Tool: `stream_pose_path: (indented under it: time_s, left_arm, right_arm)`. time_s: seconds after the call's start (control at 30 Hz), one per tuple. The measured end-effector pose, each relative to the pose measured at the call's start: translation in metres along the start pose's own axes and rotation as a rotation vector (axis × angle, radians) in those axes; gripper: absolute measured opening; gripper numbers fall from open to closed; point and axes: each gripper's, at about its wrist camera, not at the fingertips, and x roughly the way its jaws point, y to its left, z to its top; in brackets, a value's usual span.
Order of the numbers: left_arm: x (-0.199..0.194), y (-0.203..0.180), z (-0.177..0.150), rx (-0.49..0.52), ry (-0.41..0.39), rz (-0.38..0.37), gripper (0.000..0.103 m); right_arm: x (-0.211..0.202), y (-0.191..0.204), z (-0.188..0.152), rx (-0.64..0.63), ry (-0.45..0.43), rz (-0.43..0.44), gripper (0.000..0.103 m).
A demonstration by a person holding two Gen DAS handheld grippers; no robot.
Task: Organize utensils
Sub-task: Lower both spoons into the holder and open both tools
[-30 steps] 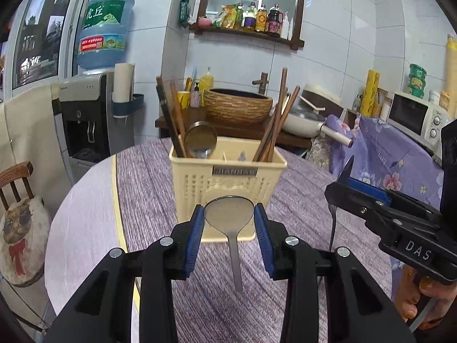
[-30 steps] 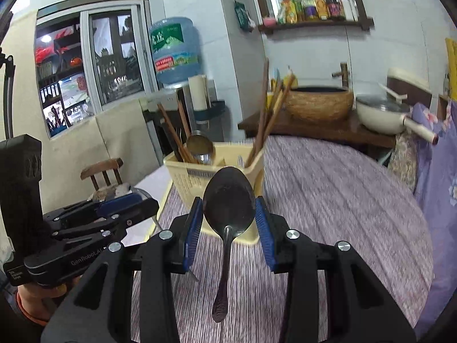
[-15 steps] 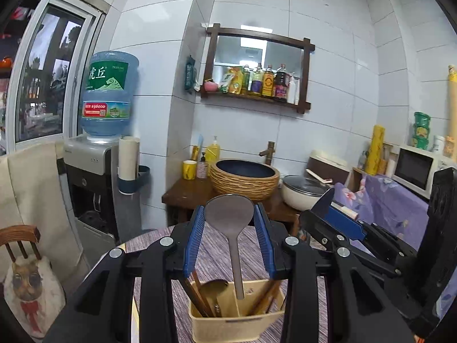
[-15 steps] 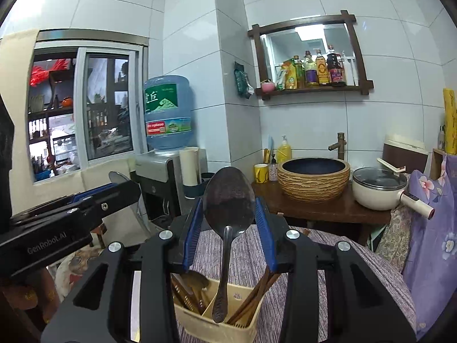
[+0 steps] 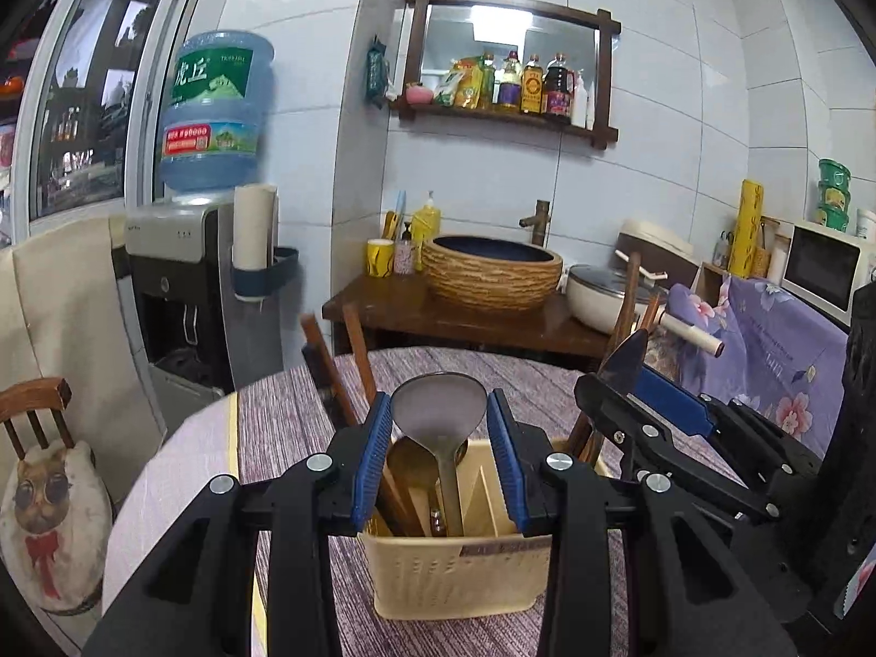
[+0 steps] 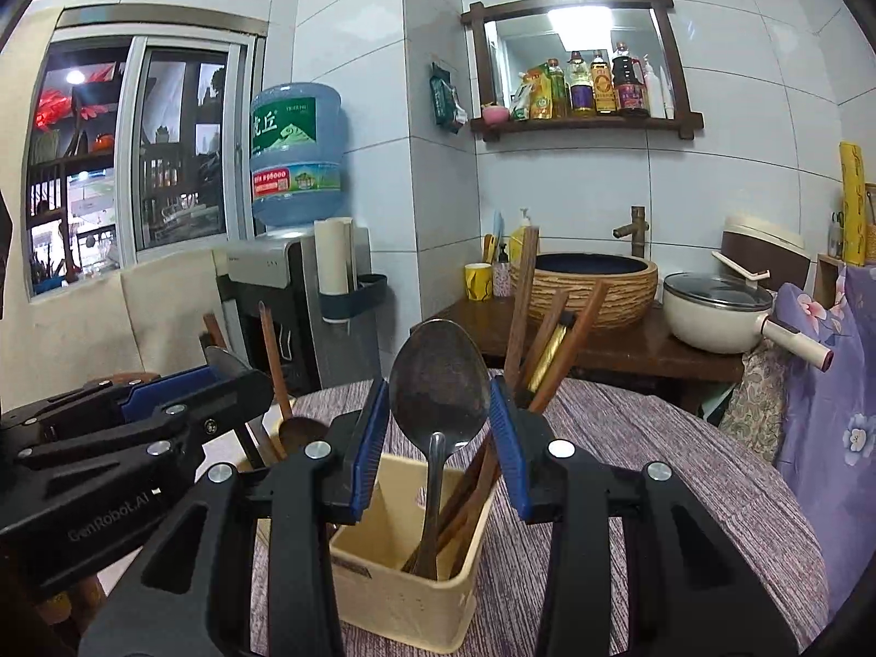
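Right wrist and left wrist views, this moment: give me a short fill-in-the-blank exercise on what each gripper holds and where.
1. The left gripper holds a metal spoon by its ____.
2. The handles of both spoons point down into the yellow ____.
3. The right gripper is shut on the ____ spoon of the two.
4. Brown wooden ____ stand in the basket beside that spoon.

Missing words: bowl; basket; darker; chopsticks

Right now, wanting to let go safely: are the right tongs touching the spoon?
Touching. The right wrist view shows the right tongs with both blue pads pressed against the spoon bowl's edges.
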Motion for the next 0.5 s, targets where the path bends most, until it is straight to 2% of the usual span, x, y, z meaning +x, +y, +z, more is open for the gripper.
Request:
stream_pose_path:
  time_s: [0.23,0.3,0.5]
  left_arm:
    - [0.007,0.010,-0.014,-0.020,0.044,0.006,0.036]
    - [0.005,0.009,-0.015,-0.014,0.040,0.010,0.037]
    - [-0.006,0.007,-0.019,-0.013,0.034,0.002,0.043]
  right_arm:
    - [0.003,-0.006,-0.019,0.008,0.026,0.017,0.039]
    - [0.001,-0.007,-0.022,0.005,0.022,0.017,0.051]
    - [-0.015,-0.006,-0.022,0.015,-0.001,0.024,0.054]
